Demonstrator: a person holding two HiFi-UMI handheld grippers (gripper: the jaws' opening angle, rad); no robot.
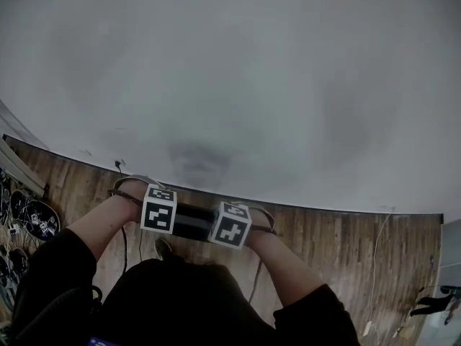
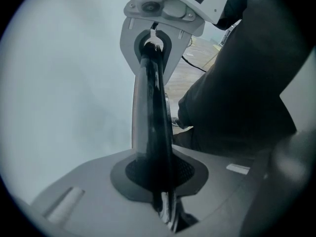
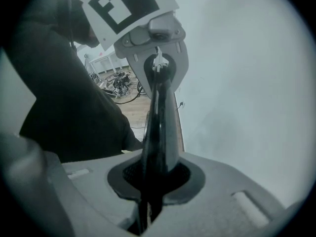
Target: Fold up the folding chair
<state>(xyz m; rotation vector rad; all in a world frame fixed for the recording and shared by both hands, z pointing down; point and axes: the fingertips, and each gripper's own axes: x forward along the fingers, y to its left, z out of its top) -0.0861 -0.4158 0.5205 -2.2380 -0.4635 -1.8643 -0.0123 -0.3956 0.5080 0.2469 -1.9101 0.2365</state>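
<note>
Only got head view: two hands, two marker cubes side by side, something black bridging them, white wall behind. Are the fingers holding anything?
Observer: Left gripper view shows the left gripper with its dark fingers pressed together, nothing between them.
Operator: Then what's the black bridge?
Observer: In the right gripper view, the right gripper has its shut fingers pointing straight at the left gripper's pale grey housing, so the bridge looks like both finger pairs end to end.
Operator: Chair anywhere?
Observer: Not in either gripper view. Beyond the fingers there's white wall, wooden floor, the person's dark clothing and, in the right gripper view, parked bicycles.
</note>
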